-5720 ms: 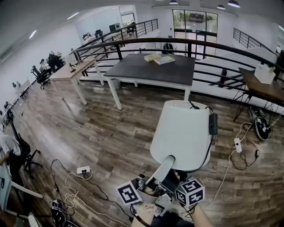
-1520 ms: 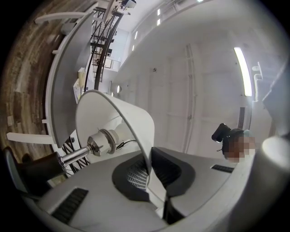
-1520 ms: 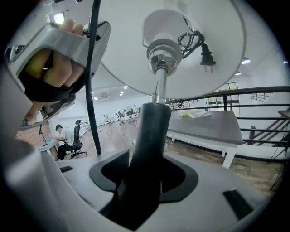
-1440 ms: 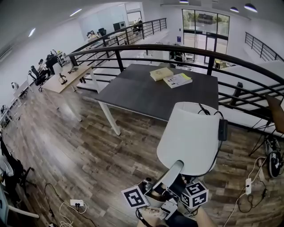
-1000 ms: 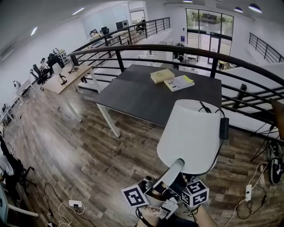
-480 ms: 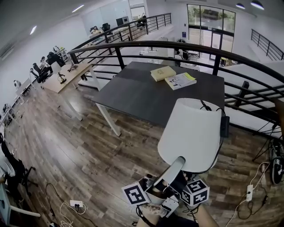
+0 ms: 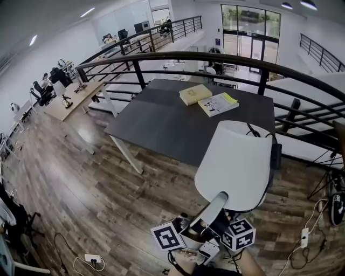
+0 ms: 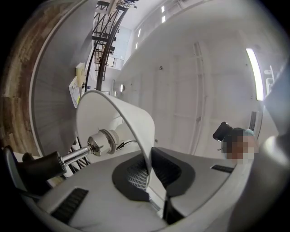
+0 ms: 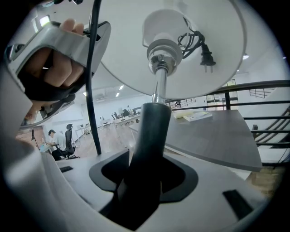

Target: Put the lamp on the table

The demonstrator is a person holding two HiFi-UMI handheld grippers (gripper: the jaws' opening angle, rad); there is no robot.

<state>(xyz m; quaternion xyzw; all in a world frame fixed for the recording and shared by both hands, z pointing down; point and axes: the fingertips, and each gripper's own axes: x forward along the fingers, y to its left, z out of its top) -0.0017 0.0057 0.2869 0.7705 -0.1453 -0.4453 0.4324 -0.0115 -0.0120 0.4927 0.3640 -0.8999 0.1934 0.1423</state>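
Table (image 7: pixel 161 118) edge behind lampshade (image 7: pixel 237 161)

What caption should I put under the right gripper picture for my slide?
Right gripper shut on the dark stem of the lamp, its white shade overhead, grey table ahead.

The room is brightly and evenly lit by ceiling strips (image 7: pixel 87 12) and by daylight from tall windows (image 7: pixel 250 21). Pale glare is thrown on the wooden floor (image 7: pixel 81 121). The railing (image 7: pixel 215 55) is bowed by wide-angle distortion. Both gripper views are ringed by black vignetting, and the near edge of the white lamp shade (image 8: pixel 104 108) is rendered soft.
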